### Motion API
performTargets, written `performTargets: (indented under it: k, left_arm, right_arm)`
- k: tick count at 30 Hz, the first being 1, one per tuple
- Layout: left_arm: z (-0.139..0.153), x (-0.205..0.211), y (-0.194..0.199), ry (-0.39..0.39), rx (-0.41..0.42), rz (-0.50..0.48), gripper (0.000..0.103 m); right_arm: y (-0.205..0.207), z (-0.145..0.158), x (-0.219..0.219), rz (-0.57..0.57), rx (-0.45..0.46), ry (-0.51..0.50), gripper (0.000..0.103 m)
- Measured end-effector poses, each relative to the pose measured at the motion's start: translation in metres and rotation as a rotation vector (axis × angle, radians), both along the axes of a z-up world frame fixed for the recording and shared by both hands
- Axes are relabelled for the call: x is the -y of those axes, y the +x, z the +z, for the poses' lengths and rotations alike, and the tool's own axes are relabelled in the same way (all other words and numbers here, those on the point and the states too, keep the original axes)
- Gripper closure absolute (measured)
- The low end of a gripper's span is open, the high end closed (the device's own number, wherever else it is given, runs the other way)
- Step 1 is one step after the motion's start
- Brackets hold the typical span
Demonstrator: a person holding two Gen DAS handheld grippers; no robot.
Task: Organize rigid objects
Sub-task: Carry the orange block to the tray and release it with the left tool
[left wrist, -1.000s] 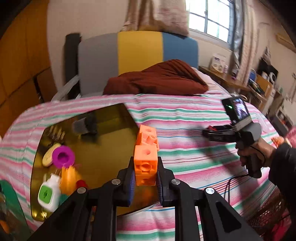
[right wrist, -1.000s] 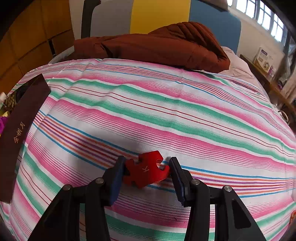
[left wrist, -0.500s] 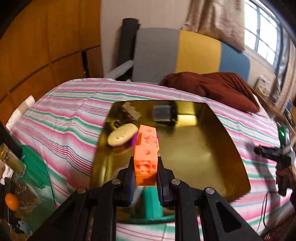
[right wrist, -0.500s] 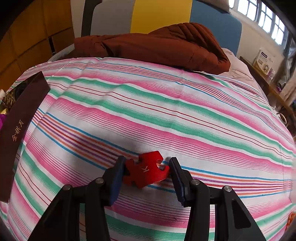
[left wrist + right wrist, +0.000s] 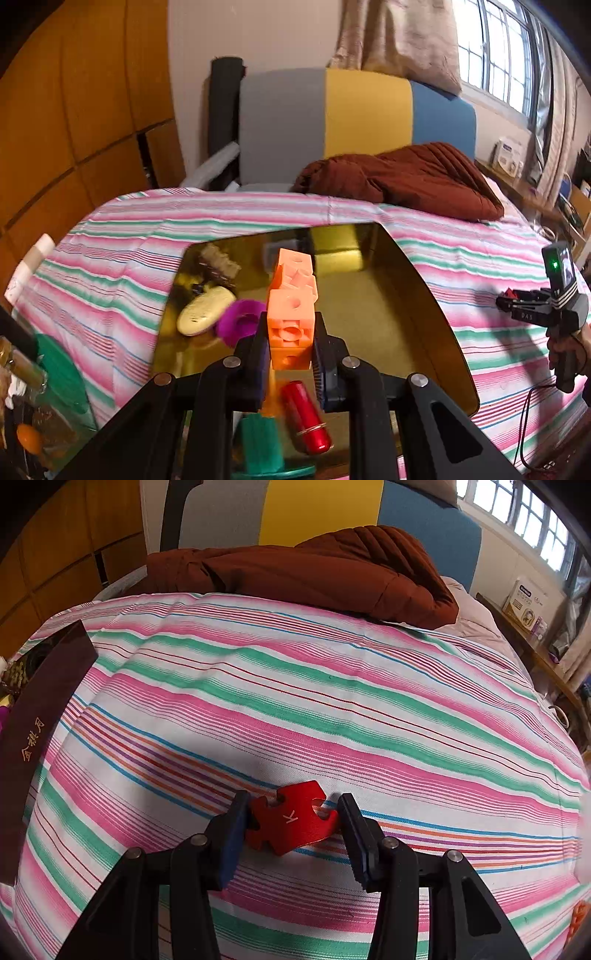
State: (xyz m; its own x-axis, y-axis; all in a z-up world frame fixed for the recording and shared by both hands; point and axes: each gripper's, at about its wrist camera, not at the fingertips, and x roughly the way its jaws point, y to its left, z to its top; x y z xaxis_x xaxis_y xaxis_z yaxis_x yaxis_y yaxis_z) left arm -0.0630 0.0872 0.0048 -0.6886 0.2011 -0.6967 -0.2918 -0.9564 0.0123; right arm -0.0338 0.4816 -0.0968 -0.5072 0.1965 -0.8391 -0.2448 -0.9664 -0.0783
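Observation:
My left gripper (image 5: 291, 345) is shut on a stack of orange toy blocks (image 5: 295, 284) and holds it over a shiny gold tray (image 5: 388, 314) on the striped bedspread. In the tray lie a cream oval piece (image 5: 205, 310), a purple ring (image 5: 240, 321), a red cylinder (image 5: 304, 417) and a green piece (image 5: 258, 443). My right gripper (image 5: 291, 814) is shut on a flat red puzzle-shaped piece (image 5: 290, 821) marked K, close above the bedspread. The left wrist view shows that right gripper (image 5: 504, 299) at the far right, in a person's hand.
A brown quilted jacket (image 5: 314, 568) lies at the head of the bed, against a grey, yellow and blue headboard (image 5: 365, 110). The tray's dark maroon side (image 5: 33, 716) with gold characters stands at the left. A green object and clutter (image 5: 55, 369) sit beside the bed's left edge.
The left gripper has carried the orange blocks leftwards, from the tray's right part to over its middle. The right gripper and the red piece have stayed put.

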Motion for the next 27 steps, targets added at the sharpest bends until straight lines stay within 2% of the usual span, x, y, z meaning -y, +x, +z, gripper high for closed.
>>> performTargets:
  k: [13,19,22,24,27]
  left_arm:
    - [-0.024,-0.041,-0.036,-0.064,0.067,-0.083,0.085]
    - [-0.051,-0.037,-0.065,-0.032,0.190,-0.076,0.085]
    - [-0.064,-0.029,-0.079,0.020,0.270,-0.063,0.085]
    - [-0.072,-0.022,-0.087,0.019,0.296,-0.032,0.085]
    - [-0.084,-0.007,-0.096,0.056,0.355,-0.005,0.085]
  right_arm:
    - [-0.001,0.001,0.003,0.008,0.007,-0.004,0.054]
    - [-0.001,0.001,0.002,0.007,0.007,-0.005,0.054]
    - [-0.001,0.001,0.002,0.007,0.007,-0.005,0.054]
    - [-0.001,0.001,0.003,0.007,0.009,-0.002,0.054]
    - [-0.003,0.001,0.000,0.009,0.011,-0.004,0.054]
